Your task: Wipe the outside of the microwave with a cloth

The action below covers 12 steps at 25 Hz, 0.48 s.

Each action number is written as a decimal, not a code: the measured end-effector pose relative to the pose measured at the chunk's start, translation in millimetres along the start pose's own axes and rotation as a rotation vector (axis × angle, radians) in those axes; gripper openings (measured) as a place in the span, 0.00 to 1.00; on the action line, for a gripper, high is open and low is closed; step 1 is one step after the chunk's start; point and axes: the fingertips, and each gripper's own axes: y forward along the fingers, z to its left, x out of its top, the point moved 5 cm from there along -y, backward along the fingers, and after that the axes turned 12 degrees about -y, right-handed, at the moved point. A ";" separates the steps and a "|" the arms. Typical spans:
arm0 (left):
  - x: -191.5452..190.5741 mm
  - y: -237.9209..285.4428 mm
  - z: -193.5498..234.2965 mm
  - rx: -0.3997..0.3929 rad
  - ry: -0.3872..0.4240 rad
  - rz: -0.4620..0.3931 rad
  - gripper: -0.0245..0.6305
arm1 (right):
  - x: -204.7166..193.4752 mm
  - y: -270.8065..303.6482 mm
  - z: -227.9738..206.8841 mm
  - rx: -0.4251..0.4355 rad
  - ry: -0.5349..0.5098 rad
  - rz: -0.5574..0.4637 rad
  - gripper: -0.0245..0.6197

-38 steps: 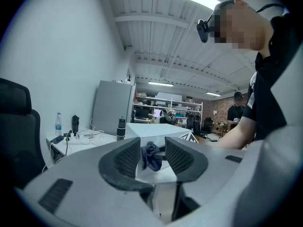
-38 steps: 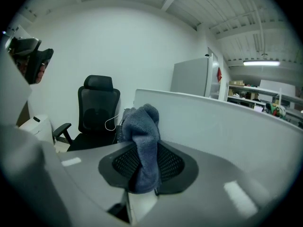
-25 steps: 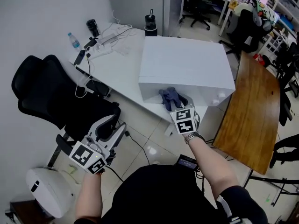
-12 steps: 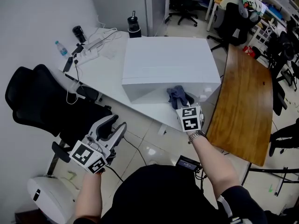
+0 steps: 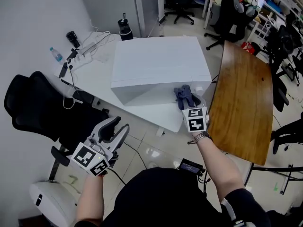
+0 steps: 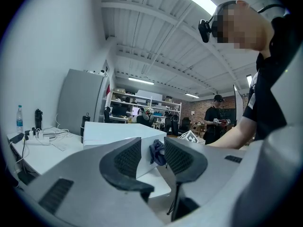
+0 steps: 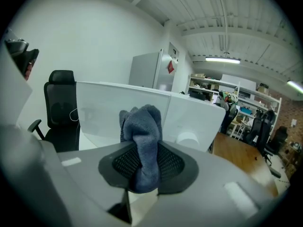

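The white microwave (image 5: 158,63) stands on a white desk (image 5: 99,67), its glossy front toward me. My right gripper (image 5: 191,104) is shut on a bunched blue-grey cloth (image 5: 186,95), which lies against the right end of the microwave's front (image 7: 118,112), beside a round knob (image 7: 188,140). In the right gripper view the cloth (image 7: 142,141) bulges up between the two pads. My left gripper (image 5: 117,129) hangs low at the left, over the floor and away from the microwave, with its jaws open and nothing between them; the cloth (image 6: 156,152) shows far off through the gap.
A brown wooden table (image 5: 244,103) runs along the right of the microwave. A black office chair (image 5: 40,108) stands at the left of the desk. A water bottle (image 5: 55,54), cables and a black flask (image 5: 124,27) sit on the desk's far part. More chairs and desks fill the room's back.
My right gripper has slid the cloth rightward along the microwave's front, from its middle to the end by the knob. The left gripper stays open and keeps its place low at the left.
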 end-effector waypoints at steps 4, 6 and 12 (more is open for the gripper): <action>-2.3 12.7 -13.0 -0.007 0.003 0.004 0.27 | -10.6 -7.0 -18.7 -0.014 0.011 0.003 0.19; -3.5 17.9 -18.8 -0.009 0.004 0.007 0.28 | -14.7 -10.7 -26.2 -0.017 0.013 0.002 0.19; -4.2 34.5 -40.1 -0.017 0.010 0.009 0.27 | -23.5 -23.7 -45.1 -0.016 0.010 -0.007 0.19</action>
